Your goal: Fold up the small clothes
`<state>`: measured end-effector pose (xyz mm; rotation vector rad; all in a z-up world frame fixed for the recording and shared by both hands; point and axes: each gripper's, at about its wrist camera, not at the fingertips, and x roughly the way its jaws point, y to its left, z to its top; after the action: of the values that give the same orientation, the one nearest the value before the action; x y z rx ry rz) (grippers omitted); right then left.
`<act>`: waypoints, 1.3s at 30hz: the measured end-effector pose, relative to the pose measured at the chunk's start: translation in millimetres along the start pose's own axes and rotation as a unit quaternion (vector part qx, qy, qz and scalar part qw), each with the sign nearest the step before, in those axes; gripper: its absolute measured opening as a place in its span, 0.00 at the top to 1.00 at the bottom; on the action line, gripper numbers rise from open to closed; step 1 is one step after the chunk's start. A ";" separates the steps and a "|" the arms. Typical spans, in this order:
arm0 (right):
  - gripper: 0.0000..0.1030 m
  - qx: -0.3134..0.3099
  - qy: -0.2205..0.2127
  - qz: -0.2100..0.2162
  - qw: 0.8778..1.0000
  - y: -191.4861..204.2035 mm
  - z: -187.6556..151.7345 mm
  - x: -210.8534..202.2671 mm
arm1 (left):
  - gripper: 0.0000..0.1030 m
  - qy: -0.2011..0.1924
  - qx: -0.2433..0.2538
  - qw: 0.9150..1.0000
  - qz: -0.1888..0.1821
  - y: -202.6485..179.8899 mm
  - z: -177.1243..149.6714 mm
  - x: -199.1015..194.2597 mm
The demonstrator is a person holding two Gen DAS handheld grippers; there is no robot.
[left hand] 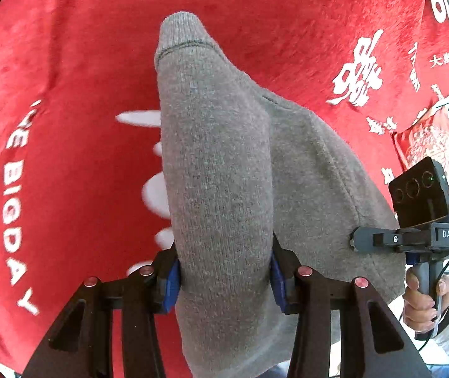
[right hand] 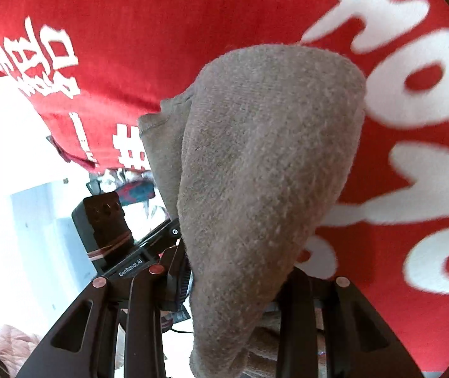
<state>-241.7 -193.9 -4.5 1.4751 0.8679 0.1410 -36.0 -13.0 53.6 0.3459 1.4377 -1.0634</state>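
Note:
A grey knit garment (left hand: 218,173) hangs lifted above the red cloth, its ribbed cuff end pointing away at the top. My left gripper (left hand: 226,283) is shut on it, and the blue pads (left hand: 172,283) press a thick bunched fold from both sides. At the right edge of the left wrist view, my right gripper (left hand: 358,241) bites the garment's far side. In the right wrist view the same grey garment (right hand: 265,163) drapes over and between the fingers of my right gripper (right hand: 237,280). It hides the pads. The left gripper (right hand: 171,236) shows there at the left, against the cloth.
A red tablecloth (left hand: 76,63) with white lettering covers the surface below. Its edge (right hand: 67,145) drops off at the left of the right wrist view, with bright floor beyond. A person's hand (left hand: 419,299) grips the right handle. A pink quilted thing (right hand: 7,343) lies low left.

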 end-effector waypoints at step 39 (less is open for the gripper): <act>0.76 -0.052 -0.089 -0.400 0.911 11.3 -61.7 5.4 | 0.49 -0.008 -0.006 0.980 0.197 99.6 -53.1 -8.5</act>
<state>-269.1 -139.6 11.9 0.9192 1.2235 -0.5431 7.5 83.3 12.9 0.5844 1.2919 -0.7339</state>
